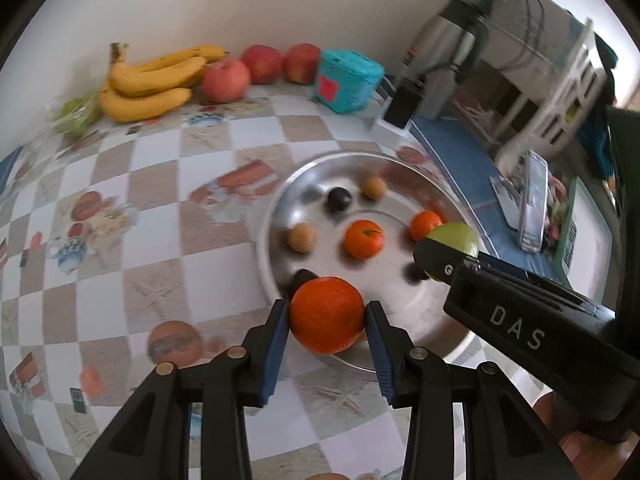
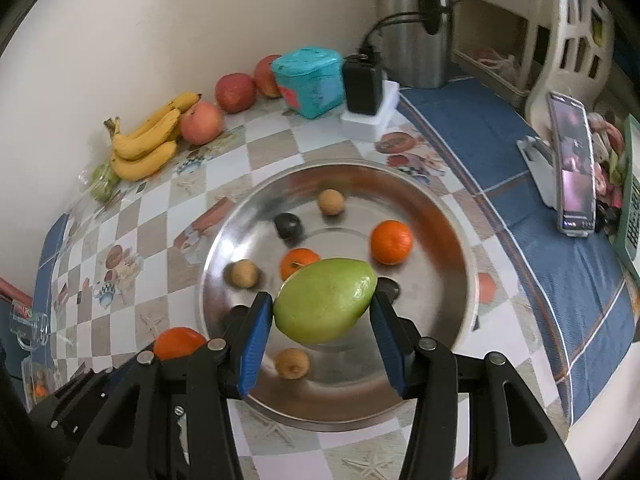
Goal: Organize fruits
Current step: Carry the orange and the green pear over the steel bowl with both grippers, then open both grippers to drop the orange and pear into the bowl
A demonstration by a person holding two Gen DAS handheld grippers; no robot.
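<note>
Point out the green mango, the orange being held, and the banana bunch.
green mango (image 2: 326, 300), right wrist view, middle of its skin.
held orange (image 1: 327, 314), left wrist view, centre of its front.
banana bunch (image 1: 148, 88), left wrist view, middle banana.

three oranges (image 2: 391, 241), three apples (image 2: 201, 123), one mango (image 2: 325, 300)

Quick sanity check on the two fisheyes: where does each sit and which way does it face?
Left wrist: rides the left gripper, looking forward and down past its held orange to the steel tray; its own fingers and the right gripper show.
Right wrist: rides the right gripper, looking forward and down over its held green fruit into the tray; the left gripper's body shows at lower left.
Shared: tray, bananas, teal container, phone.
</note>
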